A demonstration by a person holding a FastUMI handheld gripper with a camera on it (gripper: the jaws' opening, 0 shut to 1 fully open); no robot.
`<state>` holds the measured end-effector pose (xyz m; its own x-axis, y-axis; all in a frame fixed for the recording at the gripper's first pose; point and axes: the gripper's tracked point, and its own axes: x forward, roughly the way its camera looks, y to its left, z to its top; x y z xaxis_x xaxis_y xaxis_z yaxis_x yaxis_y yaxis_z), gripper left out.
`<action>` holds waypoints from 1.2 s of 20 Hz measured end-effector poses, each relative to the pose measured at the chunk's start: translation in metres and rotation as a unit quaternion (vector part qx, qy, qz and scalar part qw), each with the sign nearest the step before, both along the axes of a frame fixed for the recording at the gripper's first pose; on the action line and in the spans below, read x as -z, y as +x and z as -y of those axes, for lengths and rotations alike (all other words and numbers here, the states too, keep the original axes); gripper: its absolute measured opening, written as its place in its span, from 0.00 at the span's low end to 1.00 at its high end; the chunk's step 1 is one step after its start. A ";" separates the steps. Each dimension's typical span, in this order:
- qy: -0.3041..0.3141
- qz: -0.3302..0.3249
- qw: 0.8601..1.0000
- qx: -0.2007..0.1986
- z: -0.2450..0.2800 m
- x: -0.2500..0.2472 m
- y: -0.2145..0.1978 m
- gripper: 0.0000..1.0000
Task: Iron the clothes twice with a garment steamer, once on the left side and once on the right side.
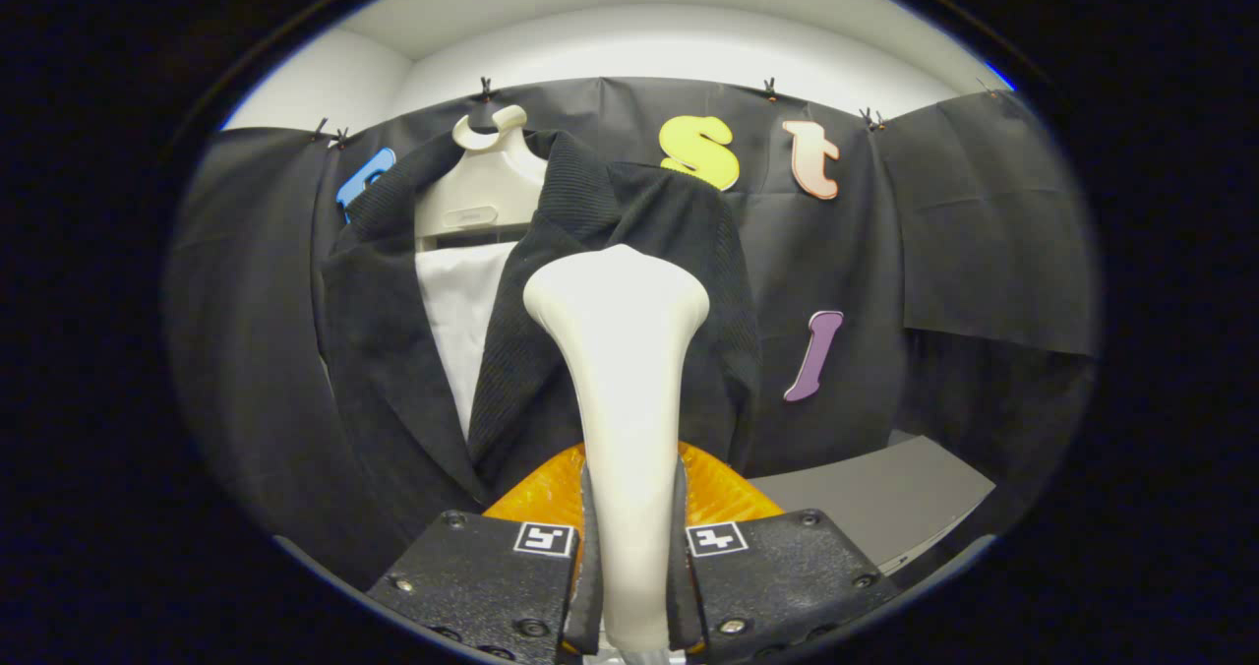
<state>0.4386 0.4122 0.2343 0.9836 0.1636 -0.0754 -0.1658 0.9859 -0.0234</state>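
The tool (629, 572) pinches the steamer (622, 370) by its neck, its head up against the jacket (393, 350) hanging ahead; grey counter (885, 493) lies open beside them

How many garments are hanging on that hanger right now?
2: a dark jacket on the hanger, beyond the steamer held between the gripper's fingers, and a white shirt inside its open front.

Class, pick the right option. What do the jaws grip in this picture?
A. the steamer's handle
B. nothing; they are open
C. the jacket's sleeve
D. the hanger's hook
A: the gripper is shut on the steamer, its pale handle pinched from both sides, with the head raised against the dark jacket on the hanger.
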 end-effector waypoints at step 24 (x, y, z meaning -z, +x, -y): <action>-0.042 -0.087 0.995 0.018 0.019 0.150 -0.009 0.29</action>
